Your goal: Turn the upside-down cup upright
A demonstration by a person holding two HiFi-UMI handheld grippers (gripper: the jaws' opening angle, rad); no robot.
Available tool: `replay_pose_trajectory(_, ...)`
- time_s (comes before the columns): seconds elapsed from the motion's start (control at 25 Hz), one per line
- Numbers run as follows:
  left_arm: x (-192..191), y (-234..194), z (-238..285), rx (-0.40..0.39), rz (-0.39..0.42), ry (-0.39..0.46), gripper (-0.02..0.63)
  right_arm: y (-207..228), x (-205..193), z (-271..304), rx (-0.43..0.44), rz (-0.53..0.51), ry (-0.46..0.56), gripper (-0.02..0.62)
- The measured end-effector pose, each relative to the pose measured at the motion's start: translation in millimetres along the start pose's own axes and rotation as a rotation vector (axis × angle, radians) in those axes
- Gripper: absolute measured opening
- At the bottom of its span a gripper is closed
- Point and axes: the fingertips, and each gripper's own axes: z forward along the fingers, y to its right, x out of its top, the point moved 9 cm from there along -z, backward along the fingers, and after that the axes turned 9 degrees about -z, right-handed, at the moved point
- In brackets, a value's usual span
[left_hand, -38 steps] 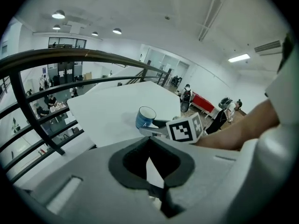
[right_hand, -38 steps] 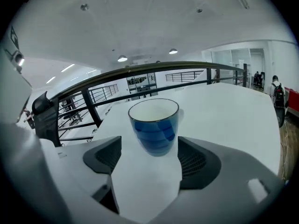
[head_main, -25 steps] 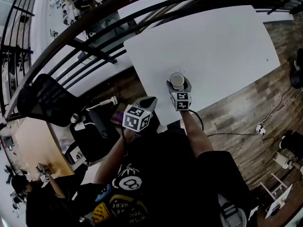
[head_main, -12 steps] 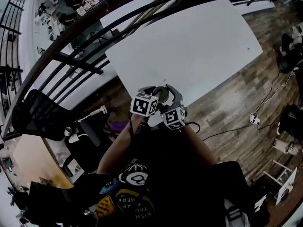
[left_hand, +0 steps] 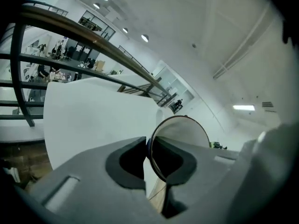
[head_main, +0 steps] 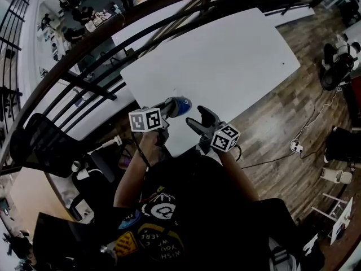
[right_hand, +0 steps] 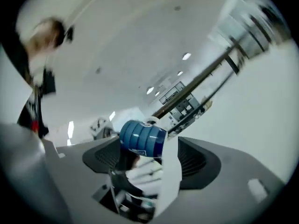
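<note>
Cup (head_main: 177,106), blue with ringed bands round its body, is held on its side over the near edge of the white table (head_main: 225,61), its mouth turned back toward the left gripper (head_main: 165,109). That gripper is clamped on the cup's wall at the rim, one pad inside the mouth and the other against the outside, and its jaws have just been closing onto that wall. Whether the cup touches the tabletop cannot be told. Just to its right the right gripper (head_main: 197,116) points toward it with its jaws spread wide. In the right gripper view the cup shows in the gap ahead of them, with neither pad on it. Both marker cubes face up toward the head camera, above the person's forearms and black printed shirt (head_main: 186,208). Wooden floor (head_main: 282,123) lies beside the table, and a dark curved railing (head_main: 84,49) runs along its far side.
</note>
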Motion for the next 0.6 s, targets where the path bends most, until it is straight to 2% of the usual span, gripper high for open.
replay_pose_trajectory(0.12, 8, 5, -12, -0.079, 0.032, 0.084, 0.046, 16, -8, 10, 0.17, 0.535, 0.212, 0.365)
replay_pose_trajectory(0.2, 7, 13, -15, -0.111, 0.074, 0.111, 0.046, 18, -15, 24, 0.288, 0.815, 0.342, 0.382)
replay_pose_trajectory(0.24, 5, 16, -16, -0.125, 0.097, 0.117, 0.046, 18, -17, 31, 0.332, 0.91, 0.382, 0.394)
replay_pose_trajectory(0.28, 3, 19, -16, -0.139, 0.119, 0.12, 0.048, 17, -18, 40, 0.365, 0.974, 0.398, 0.419)
replay_pose_trajectory(0.36, -3, 23, -16, -0.165, 0.15, 0.117, 0.048, 14, -20, 58, 0.426, 1.06, 0.394, 0.417)
replay_pose_trajectory(0.44, -8, 21, -16, -0.169, 0.149, 0.113, 0.041, 8, -21, 74, 0.496, 1.133, 0.387, 0.433)
replay_pose_trajectory(0.52, -12, 12, -17, -0.149, 0.161, 0.103, 0.041, 4, -22, 80, 0.505, 1.133, 0.363, 0.371)
replay_pose_trajectory(0.6, -14, 3, -20, -0.088, 0.222, 0.077, 0.045, 6, -24, 82, 0.45, 1.042, 0.311, 0.373)
